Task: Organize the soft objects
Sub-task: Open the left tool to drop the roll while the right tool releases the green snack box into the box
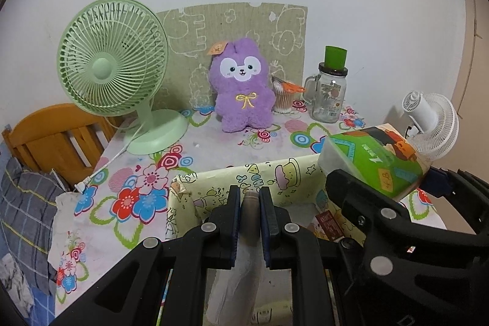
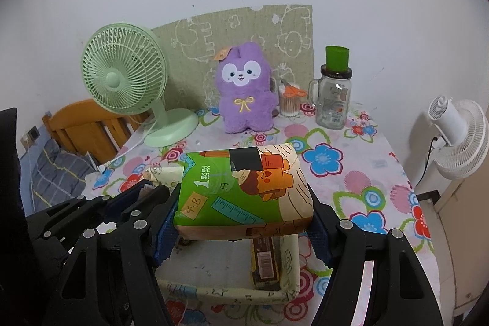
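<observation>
Tissue pack (image 2: 244, 191): your right gripper (image 2: 244, 229) pinches it at both sides, holding it above the storage box (image 2: 232, 294).
Paper roll (image 1: 250, 213): your left gripper (image 1: 250, 203) has its jaws pressed onto the roll, over the box's near-left corner.
Box: a brown packet (image 2: 265, 261) lies inside.
Purple plush (image 2: 244, 87): upright, well behind the box.
Green fan (image 2: 125, 71): left of the plush.
Glass jar (image 2: 334, 97): right of the plush.
</observation>
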Available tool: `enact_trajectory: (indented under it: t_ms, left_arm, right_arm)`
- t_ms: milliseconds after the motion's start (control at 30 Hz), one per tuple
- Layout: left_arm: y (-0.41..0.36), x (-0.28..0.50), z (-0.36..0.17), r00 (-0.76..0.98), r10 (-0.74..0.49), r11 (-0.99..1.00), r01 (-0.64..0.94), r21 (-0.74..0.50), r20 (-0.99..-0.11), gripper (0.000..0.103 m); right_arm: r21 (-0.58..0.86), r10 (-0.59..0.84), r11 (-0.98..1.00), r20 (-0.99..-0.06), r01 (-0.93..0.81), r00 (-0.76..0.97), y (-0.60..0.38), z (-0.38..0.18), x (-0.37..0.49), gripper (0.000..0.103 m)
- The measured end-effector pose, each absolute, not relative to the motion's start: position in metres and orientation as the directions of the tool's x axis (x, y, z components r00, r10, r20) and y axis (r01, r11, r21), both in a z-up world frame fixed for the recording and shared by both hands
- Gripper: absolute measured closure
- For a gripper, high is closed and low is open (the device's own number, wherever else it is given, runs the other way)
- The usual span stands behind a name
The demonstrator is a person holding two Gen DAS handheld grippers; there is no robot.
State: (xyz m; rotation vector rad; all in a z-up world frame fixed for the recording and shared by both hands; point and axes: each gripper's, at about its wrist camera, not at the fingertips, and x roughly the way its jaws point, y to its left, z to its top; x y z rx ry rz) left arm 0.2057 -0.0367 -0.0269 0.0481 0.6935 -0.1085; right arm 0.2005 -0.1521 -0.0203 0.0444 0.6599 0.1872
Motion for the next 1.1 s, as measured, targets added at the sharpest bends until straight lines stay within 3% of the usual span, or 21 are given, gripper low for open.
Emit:
enact_trajectory:
  t_ms: [133,167,200,300,367,567,667,800,1100]
  left_arm:
    - [-0.036,0.215,-0.036,0.748,-0.082,0.994,0.113,0.005,-0.658,0.089]
    - [-0.037,0.216,-0.038,0.745,-0.083,0.993,0.117,0.008,-0.662,0.075]
    - [-0.037,0.217,-0.04,0.743,-0.081,0.993,0.121,0.015,-0.664,0.068]
    - [-0.04,0.218,-0.044,0.744,-0.06,0.992,0.12,0.044,-0.666,0.06]
    - [-0.038,0.219,-0.046,0.739,-0.054,0.992,0.116,0.048,-0.672,0.041]
    - [-0.034,0.22,-0.053,0.729,-0.035,0.992,0.106,0.062,-0.684,0.023]
    - [-0.032,0.22,-0.055,0.723,-0.031,0.992,0.104,0.065,-0.69,0.018]
    - [-0.029,0.218,-0.057,0.717,-0.025,0.994,0.095,0.062,-0.696,0.014]
    - [-0.027,0.205,-0.057,0.72,-0.033,0.993,0.1,0.056,-0.693,0.008]
  right_arm:
    - [0.098,0.186,0.982,-0.618,-0.16,0.764,-0.151,-0.026,0.209,0.029]
    - [0.097,0.185,0.982,-0.622,-0.16,0.761,-0.15,-0.028,0.211,0.029]
    - [0.097,0.186,0.982,-0.626,-0.161,0.758,-0.149,-0.03,0.213,0.029]
    - [0.1,0.193,0.981,-0.639,-0.168,0.744,-0.146,-0.036,0.219,0.029]
    - [0.1,0.197,0.98,-0.645,-0.174,0.738,-0.144,-0.039,0.222,0.029]
    - [0.112,0.221,0.974,-0.665,-0.197,0.713,-0.138,-0.049,0.23,0.027]
    - [0.113,0.225,0.973,-0.678,-0.203,0.7,-0.134,-0.054,0.232,0.025]
    - [0.111,0.221,0.973,-0.687,-0.2,0.692,-0.132,-0.058,0.233,0.013]
    - [0.1,0.212,0.975,-0.685,-0.198,0.697,-0.13,-0.058,0.222,0.01]
